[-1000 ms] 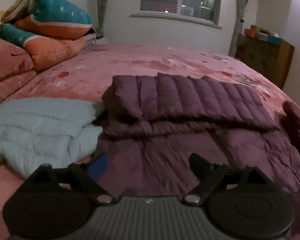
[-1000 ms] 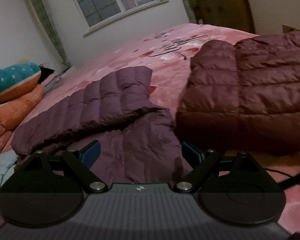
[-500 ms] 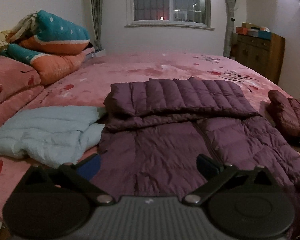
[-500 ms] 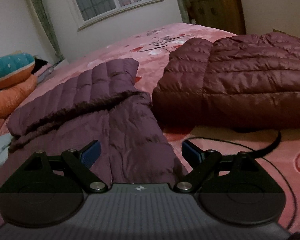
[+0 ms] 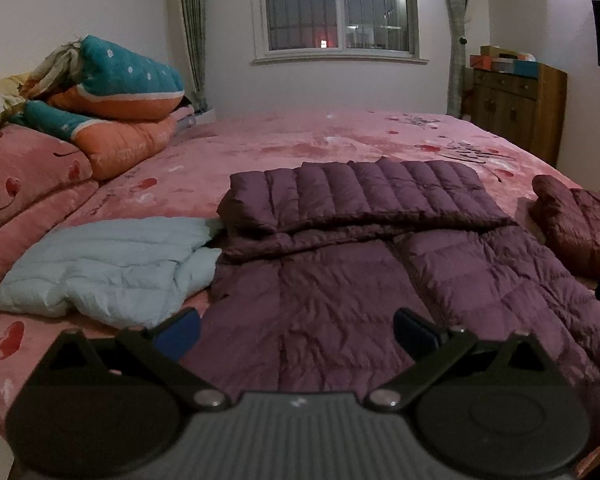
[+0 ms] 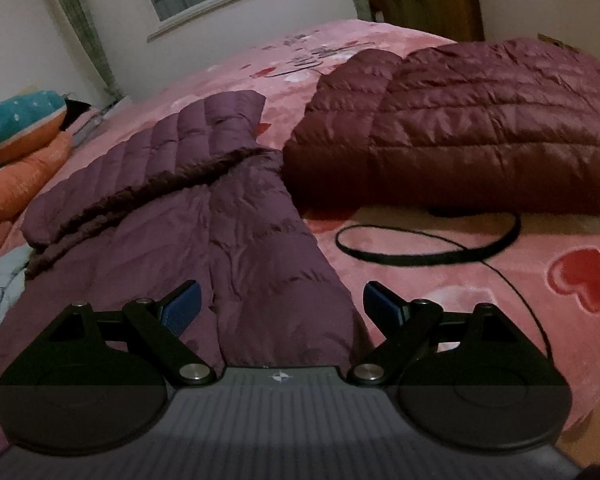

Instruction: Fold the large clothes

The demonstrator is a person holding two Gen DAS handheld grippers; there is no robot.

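The big pink bed holds all the clothes. In the middle lies the purple coat, the one being folded now. Its far part is already turned over onto the rest, so one fold looks done, but the long near part lies flat and open and needs more folds. To the right of it sits a dark red coat, which looks folded into a thick bundle. To the left lies a light blue coat, bunched up and maybe not neat yet. A thin black cord loops on the bed near the red coat. The left gripper hangs over the near edge with its jaws wide apart and nothing between them. The right gripper hangs over the near right edge, jaws apart too, holding nothing.
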